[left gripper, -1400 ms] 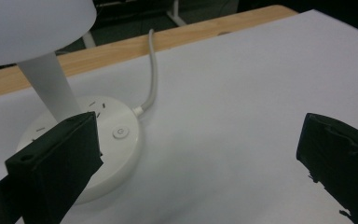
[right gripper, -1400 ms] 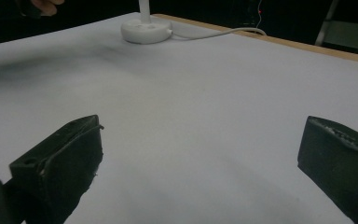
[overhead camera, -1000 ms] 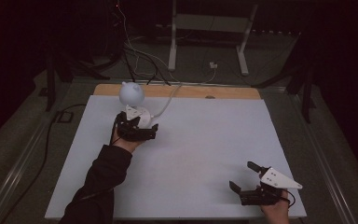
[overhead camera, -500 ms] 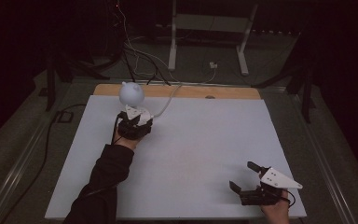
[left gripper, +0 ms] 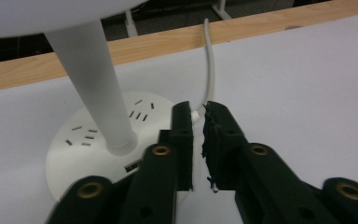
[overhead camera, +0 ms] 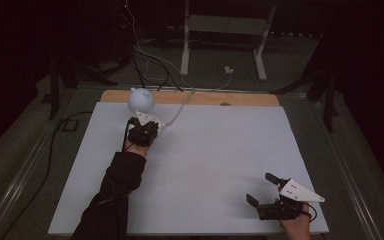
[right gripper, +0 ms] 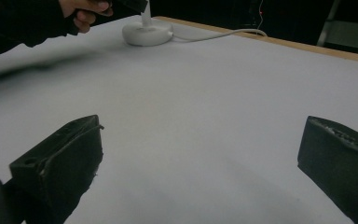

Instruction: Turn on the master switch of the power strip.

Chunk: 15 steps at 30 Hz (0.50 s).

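Black jaws of my right gripper [overhead camera: 264, 192] are sitting wide apart at lower right, unmoved. Farther up at upper left, my left gripper [left gripper: 199, 116] is pinching the white cord [left gripper: 209, 70] where it meets the lamp [overhead camera: 141, 100] base, having crept closer.

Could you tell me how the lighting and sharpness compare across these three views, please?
High view: dim, the surroundings nearly black, the white table the one bright area. Left gripper view: evenly lit and sharp on the lamp base and cable. Right gripper view: the sleeve is smeared with blur, and the jaws look soft.
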{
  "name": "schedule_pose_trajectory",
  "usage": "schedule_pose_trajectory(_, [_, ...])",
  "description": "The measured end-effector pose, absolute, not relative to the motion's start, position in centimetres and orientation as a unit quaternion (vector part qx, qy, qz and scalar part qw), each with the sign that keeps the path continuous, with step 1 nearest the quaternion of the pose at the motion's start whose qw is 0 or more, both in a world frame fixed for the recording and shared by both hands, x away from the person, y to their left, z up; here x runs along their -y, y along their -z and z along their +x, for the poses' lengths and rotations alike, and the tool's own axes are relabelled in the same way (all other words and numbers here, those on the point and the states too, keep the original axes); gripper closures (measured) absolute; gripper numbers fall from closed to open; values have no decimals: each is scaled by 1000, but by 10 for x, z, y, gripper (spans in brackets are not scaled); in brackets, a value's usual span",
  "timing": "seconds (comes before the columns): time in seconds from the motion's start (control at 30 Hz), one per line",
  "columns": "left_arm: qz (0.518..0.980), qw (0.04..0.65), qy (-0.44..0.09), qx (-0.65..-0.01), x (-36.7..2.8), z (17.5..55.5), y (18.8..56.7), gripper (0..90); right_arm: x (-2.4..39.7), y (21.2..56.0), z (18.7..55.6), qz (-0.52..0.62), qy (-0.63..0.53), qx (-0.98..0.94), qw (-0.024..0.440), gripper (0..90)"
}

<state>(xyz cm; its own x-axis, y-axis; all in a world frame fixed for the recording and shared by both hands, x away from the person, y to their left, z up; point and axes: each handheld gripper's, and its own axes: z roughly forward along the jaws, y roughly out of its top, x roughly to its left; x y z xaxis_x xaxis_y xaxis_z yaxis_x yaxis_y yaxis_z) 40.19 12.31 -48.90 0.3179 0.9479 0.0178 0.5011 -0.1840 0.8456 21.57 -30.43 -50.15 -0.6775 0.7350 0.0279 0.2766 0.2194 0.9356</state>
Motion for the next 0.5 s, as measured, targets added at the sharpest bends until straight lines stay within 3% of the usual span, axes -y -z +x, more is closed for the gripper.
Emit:
schedule_pose_trajectory(0.1, [712, 385, -289, -511, -122, 405, 493, 898, 304, 501, 216, 337, -528, -749, 217, 0])
schedule_pose_trajectory(0.5, [722, 356, -296, -515, -117, 417, 508, 900, 304, 501, 216, 338, -527, -750, 215, 0])
